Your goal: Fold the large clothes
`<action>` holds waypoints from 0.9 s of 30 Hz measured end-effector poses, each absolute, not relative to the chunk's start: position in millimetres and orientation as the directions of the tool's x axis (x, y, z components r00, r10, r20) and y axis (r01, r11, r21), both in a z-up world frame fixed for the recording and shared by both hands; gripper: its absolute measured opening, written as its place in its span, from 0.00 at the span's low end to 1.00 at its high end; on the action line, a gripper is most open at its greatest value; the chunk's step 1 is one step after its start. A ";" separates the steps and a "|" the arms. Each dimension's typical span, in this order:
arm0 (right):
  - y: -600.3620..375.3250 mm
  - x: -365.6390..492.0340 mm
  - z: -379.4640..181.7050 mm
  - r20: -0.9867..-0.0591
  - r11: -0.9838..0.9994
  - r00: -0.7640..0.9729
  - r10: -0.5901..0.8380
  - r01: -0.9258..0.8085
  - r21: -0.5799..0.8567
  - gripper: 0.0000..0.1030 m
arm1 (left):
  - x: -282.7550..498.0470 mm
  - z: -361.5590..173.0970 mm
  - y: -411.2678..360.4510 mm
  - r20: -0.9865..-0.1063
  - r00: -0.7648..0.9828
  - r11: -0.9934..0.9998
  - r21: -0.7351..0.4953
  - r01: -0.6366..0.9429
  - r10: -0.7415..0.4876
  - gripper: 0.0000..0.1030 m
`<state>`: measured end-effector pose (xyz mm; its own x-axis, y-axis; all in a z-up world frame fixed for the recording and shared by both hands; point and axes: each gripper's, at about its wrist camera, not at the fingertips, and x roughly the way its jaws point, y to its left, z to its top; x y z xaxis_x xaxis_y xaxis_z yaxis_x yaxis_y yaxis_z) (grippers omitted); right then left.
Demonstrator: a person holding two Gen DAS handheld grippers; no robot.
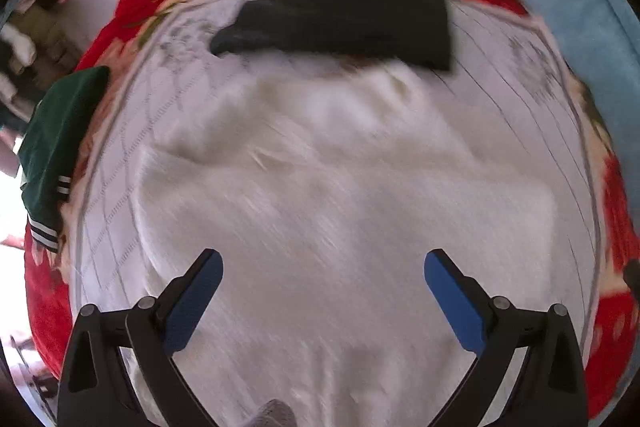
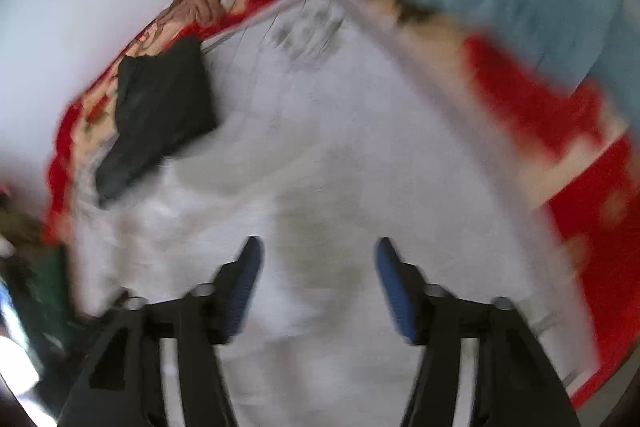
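A white garment [image 1: 320, 187] lies spread over the middle of the bed [image 1: 120, 163], on a pale quilted cover. The left gripper [image 1: 323, 263] hangs above it with jaws wide apart and holds nothing. The right gripper [image 2: 318, 251] is also above the white cloth, jaws apart and empty. A black garment [image 1: 348, 11] lies at its far edge, a green garment [image 1: 60, 131] at the bed's left side.
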<state>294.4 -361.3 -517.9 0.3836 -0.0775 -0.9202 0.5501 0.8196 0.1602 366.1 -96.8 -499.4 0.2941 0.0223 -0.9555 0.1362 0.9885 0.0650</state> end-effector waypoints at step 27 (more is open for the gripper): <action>-399.3 163.2 -695.8 -0.869 0.784 -0.081 0.488 0.479 0.396 0.06 | 202.3 -569.6 -116.8 -0.869 0.207 0.883 0.468 0.044 0.450 1.00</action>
<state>163.2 -399.3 -695.8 -0.0807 0.4879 -0.8692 0.4786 0.7839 0.3956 202.3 -116.8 -569.6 0.2070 0.4501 -0.8687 0.0444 0.8826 0.4679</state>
